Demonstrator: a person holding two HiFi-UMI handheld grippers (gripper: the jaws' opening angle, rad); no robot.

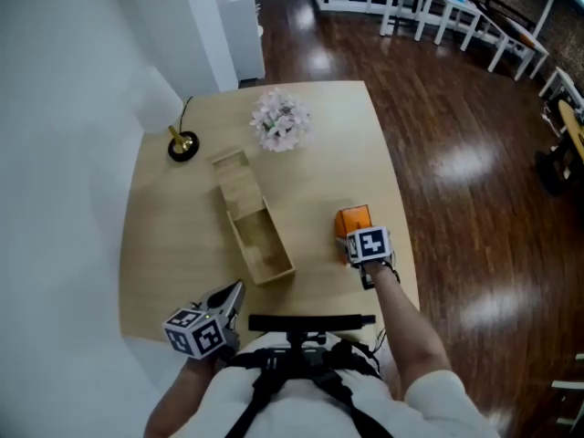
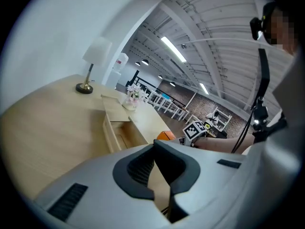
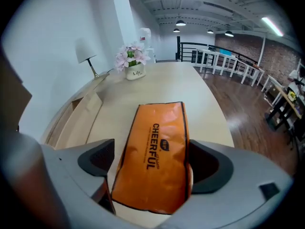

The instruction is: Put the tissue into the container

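L gripper is held low at bottom left of head view, jaws closed tip to tip, nothing btwn. R gripper is extended at centre right on a bare forearm, jaws spread wide w/ orange pack btwn, not clamped.

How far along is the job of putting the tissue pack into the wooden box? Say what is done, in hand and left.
Done: the wooden box lies open on the table. In hand: the right gripper has its jaws wide around the orange tissue pack, which lies on the table, not yet clamped or lifted. Left: grip it, carry it over and put it into the box.
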